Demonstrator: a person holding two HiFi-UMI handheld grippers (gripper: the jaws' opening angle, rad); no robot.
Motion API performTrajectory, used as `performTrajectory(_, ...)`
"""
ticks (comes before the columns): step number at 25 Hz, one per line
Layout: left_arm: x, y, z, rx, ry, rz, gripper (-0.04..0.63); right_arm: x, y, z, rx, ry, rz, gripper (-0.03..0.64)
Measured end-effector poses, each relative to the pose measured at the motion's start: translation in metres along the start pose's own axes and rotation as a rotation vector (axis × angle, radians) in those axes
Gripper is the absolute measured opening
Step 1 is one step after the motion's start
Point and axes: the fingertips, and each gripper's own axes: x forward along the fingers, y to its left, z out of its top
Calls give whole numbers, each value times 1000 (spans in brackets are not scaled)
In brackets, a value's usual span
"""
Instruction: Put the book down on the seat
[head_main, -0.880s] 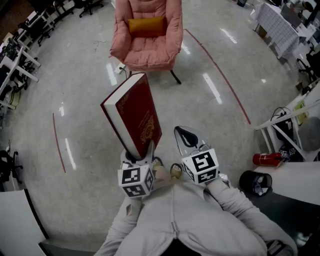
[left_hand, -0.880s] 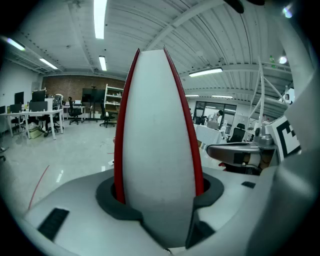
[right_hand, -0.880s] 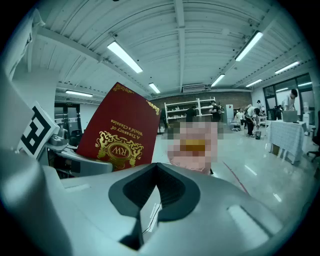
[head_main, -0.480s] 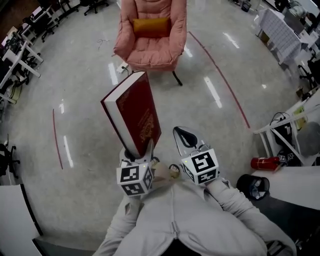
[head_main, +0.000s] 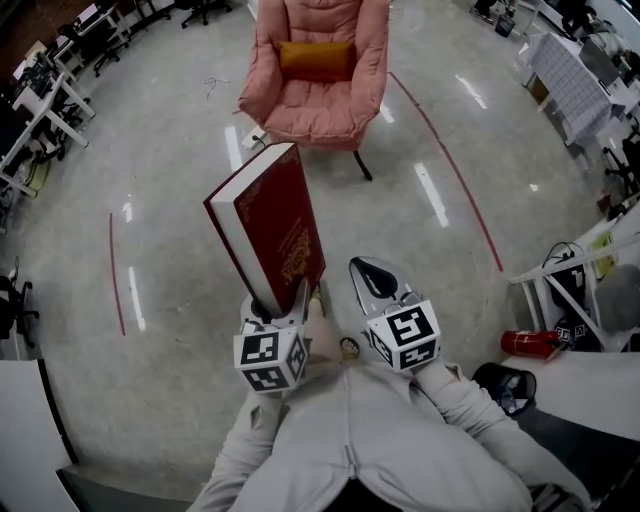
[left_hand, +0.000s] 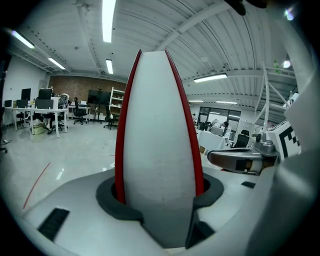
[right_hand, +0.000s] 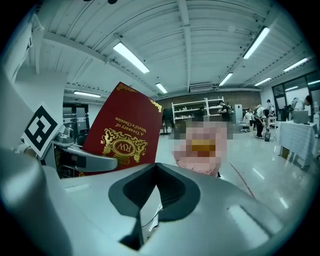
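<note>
**Book gripped on the left, armchair far off at twelve o'clock**

The left gripper (head_main: 280, 302) was clamped on the lower end of the red book (head_main: 272, 225). Its jaws were spread around the covers, with the white page edge facing back along them. The book stood up out of the grip, its long axis leaning towards eleven o'clock in the head view.

The pink armchair (head_main: 320, 100) lay at about twelve o'clock from that gripper. It was well apart from it, with bare floor (head_main: 170, 250) between, and its seat (head_main: 322, 118) was free below an orange cushion (head_main: 315, 58).

The right gripper (head_main: 372, 282) hung just beside the left at three o'clock. Its jaws seemed to be closed on nothing, though a thin slit showed between them.

The left hand alone carried the load, so the approach to the seat looked to be its job.
</note>
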Motion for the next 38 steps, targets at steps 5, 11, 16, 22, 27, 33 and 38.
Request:
performTrajectory(5,19,14,11,-15,-5,-4,250,22,-12,8,-1,1,-9,0)
performTrajectory(11,59,27,24,-16,8,-28,250,56,-34,18,-1,10,-27,0)
performTrajectory(16,95,39,42,-13,12,-54,250,88,-53,32,-1,11,-48,0)
performTrajectory(22,138,59,71,-8,14,-72,249,130,-78,51,12,12,-73,0)
performTrajectory(27,169,75,94,-3,25,-84,250,162,-93,67,23,21,-86,0)
performTrajectory(33,204,97,115,5,44,-101,249,203,-105,83,35,24,-97,0)
performTrajectory(38,233,117,135,15,52,-117,249,242,-114,97,41,28,-100,0)
